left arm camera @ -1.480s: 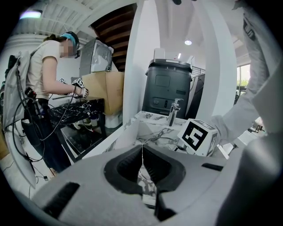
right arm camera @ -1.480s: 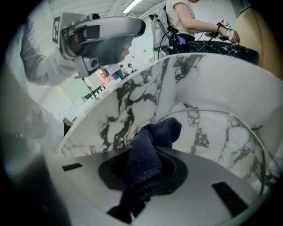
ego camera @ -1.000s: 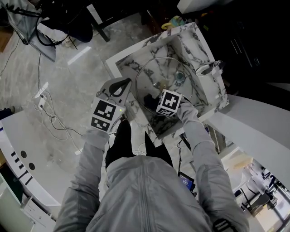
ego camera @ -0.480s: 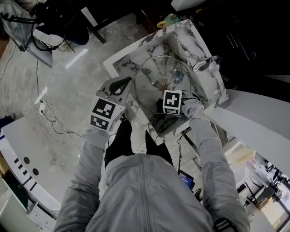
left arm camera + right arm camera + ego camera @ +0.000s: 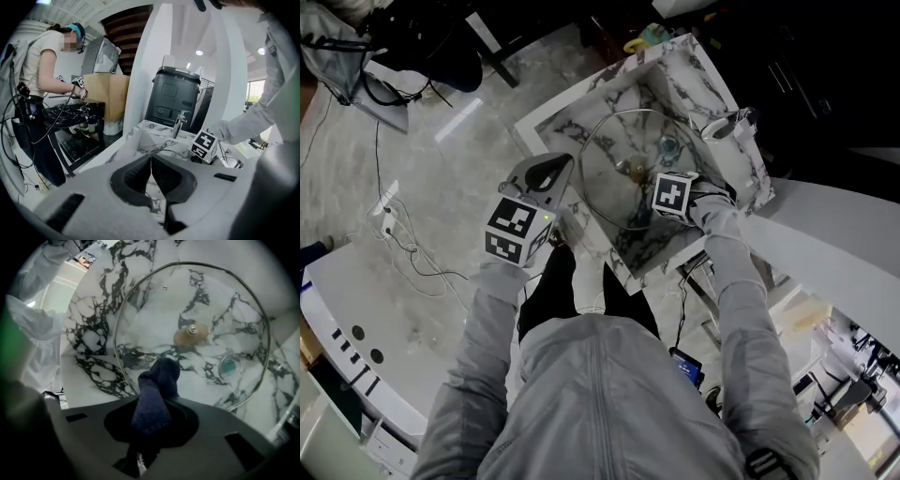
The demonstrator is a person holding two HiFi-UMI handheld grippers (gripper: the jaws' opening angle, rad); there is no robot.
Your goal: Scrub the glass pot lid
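Marble-patterned sink (image 5: 694, 89) seen from above, with a person in a grey jacket leaning over it and holding a tool in each hand. Inside the basin sits the glass pot lid (image 5: 623, 150), round and clear, filling most of the basin, so that the veined marble shows through it. Its tan knob (image 5: 191, 334) is at the centre, and the sink drain (image 5: 229, 365) shows through the glass near the lid's rim. The right tool (image 5: 667, 197) is over the near part of the lid, its jaws clamped on a dark blue cloth (image 5: 152, 404) that sticks forward towards the glass; whether the cloth touches the lid cannot be told. The left tool (image 5: 151, 174) is held beside the sink's left edge, outside the basin, its jaws pressed together with nothing between them. A faucet (image 5: 727, 127) stands on the sink's far right rim.
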